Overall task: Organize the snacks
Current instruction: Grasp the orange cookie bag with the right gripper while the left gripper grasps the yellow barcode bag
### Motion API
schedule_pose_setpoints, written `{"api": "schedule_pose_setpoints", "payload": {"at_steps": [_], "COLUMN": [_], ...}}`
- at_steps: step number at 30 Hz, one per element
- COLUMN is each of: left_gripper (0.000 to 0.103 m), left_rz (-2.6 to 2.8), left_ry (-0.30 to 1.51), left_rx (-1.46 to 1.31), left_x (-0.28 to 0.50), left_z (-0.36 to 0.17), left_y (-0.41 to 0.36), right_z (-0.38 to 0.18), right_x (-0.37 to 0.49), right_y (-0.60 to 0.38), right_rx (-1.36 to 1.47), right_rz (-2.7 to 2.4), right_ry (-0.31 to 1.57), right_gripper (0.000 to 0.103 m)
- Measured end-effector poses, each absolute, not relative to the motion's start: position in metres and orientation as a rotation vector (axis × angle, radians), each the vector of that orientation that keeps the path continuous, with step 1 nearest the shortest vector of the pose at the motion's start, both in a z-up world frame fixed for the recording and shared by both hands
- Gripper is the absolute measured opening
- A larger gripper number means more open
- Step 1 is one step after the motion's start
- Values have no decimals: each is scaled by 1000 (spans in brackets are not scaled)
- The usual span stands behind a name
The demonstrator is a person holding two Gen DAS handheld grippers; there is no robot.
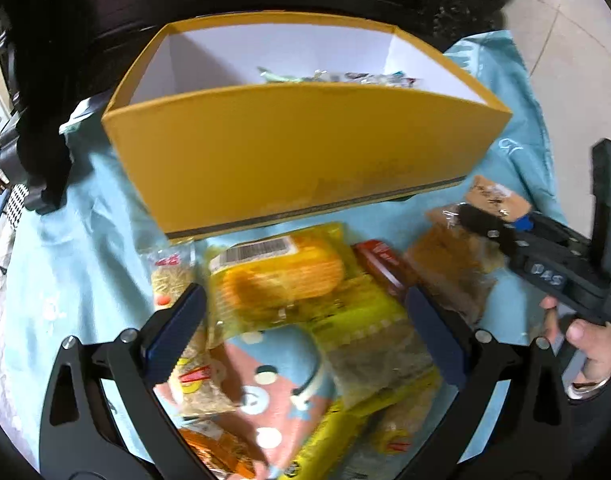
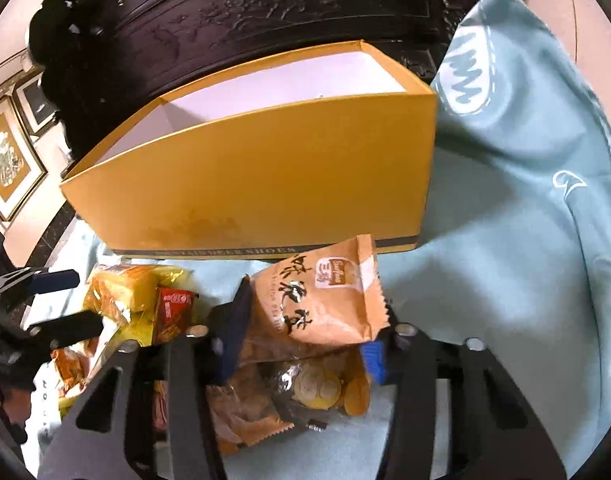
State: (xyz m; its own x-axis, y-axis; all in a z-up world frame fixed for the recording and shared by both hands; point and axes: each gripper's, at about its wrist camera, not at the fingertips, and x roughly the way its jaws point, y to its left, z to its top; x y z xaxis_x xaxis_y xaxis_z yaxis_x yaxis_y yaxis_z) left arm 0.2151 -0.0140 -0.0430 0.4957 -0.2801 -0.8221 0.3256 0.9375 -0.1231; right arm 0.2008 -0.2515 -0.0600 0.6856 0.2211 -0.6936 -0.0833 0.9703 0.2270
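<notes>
Snack packet (image 2: 325, 296), tan, clamped in right gripper (image 2: 301, 340) near yellow box (image 2: 265, 184); left gripper (image 1: 305, 320) spread over yellow pack (image 1: 281, 280); risk: crinkly foil slips, packet dropping short of box.

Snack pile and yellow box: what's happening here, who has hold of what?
A person is sorting snacks from a pile on a blue cloth into an open yellow box, which already holds a few small wrapped pieces. The right gripper is shut on an orange packet, lifted just in front of the box. The left gripper is open, its fingers either side of a yellow packet in the pile.
</notes>
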Motion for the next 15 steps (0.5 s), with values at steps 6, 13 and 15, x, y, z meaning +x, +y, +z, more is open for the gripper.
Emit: {"api": "schedule_pose_setpoints", "payload": {"at_steps": [6, 13, 15], "left_gripper": [101, 101, 101], "left_rz": [-335, -325, -326], "left_ry": [988, 1004, 1006], "left_rx": [43, 59, 59], "left_x": [210, 210, 212], "left_z": [-44, -49, -50], "left_y": [11, 4, -4], "right_z": [-50, -53, -51], "right_x": [176, 160, 160], "right_y": [-280, -292, -288], "right_rx": [319, 391, 385], "right_rz": [228, 245, 256], "right_ry": [755, 736, 727], "right_gripper": [47, 47, 47]}}
